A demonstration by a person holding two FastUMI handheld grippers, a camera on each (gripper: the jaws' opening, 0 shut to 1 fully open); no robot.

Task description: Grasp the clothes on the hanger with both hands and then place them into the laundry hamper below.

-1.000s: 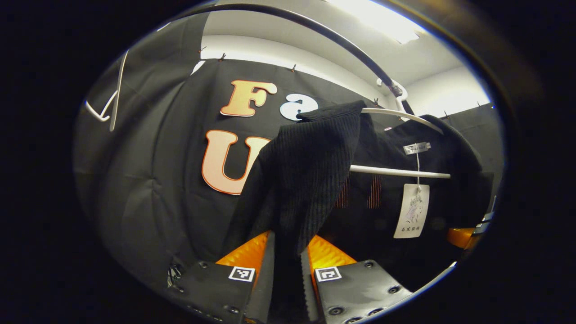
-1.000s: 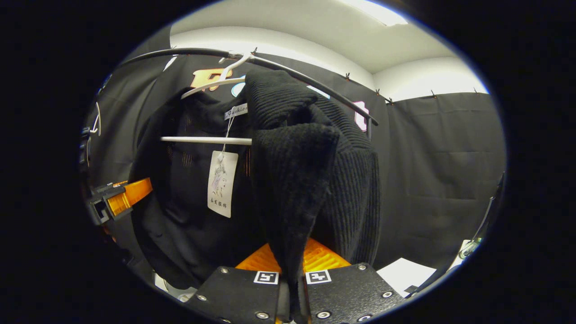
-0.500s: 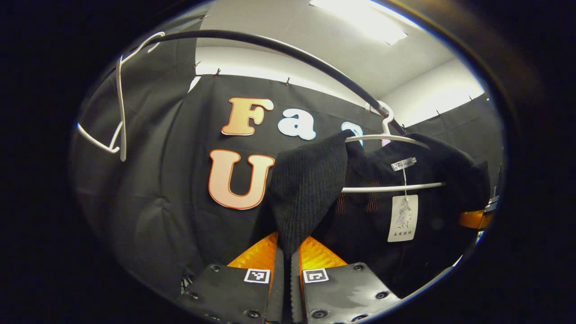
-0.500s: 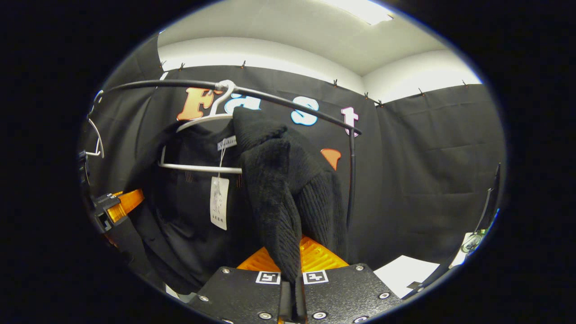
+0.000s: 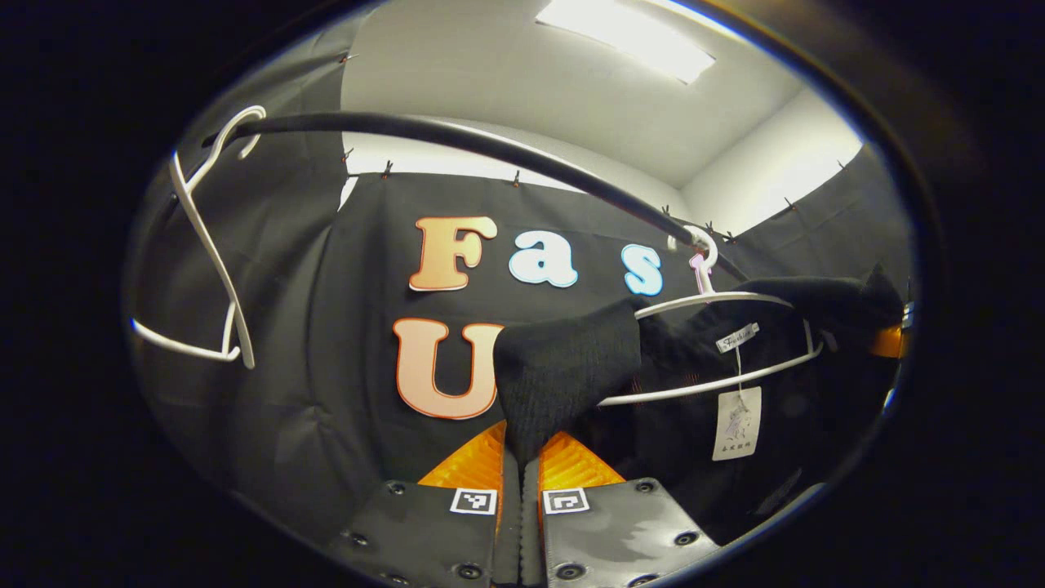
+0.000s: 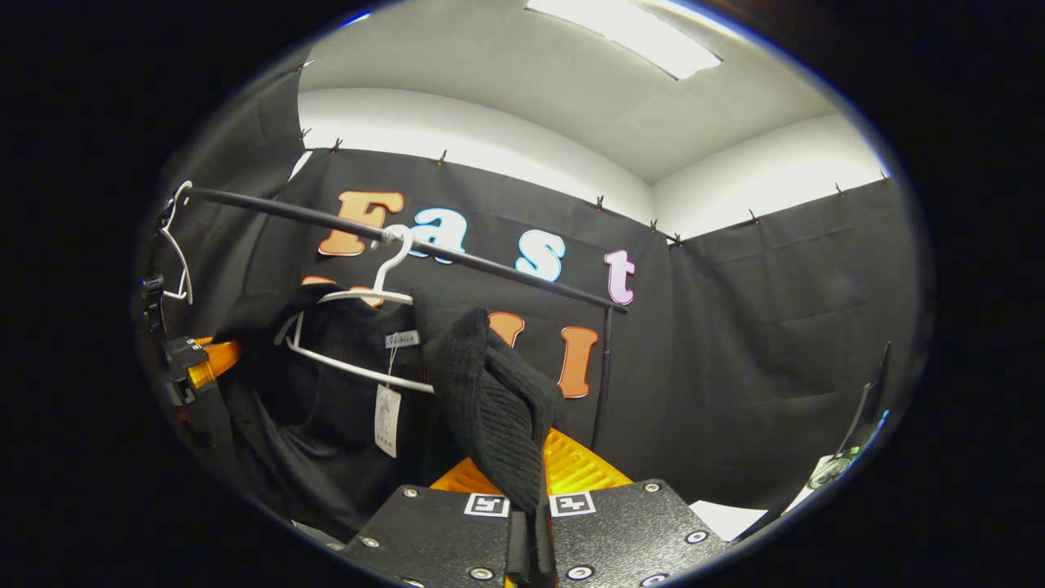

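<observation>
A black knitted garment (image 5: 571, 367) is pinched between the closed fingers of the left gripper (image 5: 520, 482), a fold of the knit rising straight up and ahead from the fingertips; the right gripper (image 6: 532, 490) is likewise clenched on the other shoulder of the same garment (image 6: 490, 400), which drapes just above its tips. One side is held by each claw, it is judged, so that both shoulders can be slid off the white hanger (image 5: 718, 343) together rather than dragged from one end. The hanger is seen ahead and to the right of the left claw, tilted, with its hook over a dark rail (image 5: 457, 143) that arches overhead; a paper tag (image 5: 737, 423) dangles from the collar. In the right gripper view the hanger (image 6: 351, 335) lies ahead and to the left, the rail (image 6: 424, 245) running above it. A second, bare white hanger (image 5: 208, 261) hangs far to the left of the left claw. The laundry hamper cannot be made out in these frames. The booth is lined with black cloth walls (image 6: 784, 343) beneath a white ceiling (image 6: 522, 90) with a bright light panel (image 5: 624, 37).
</observation>
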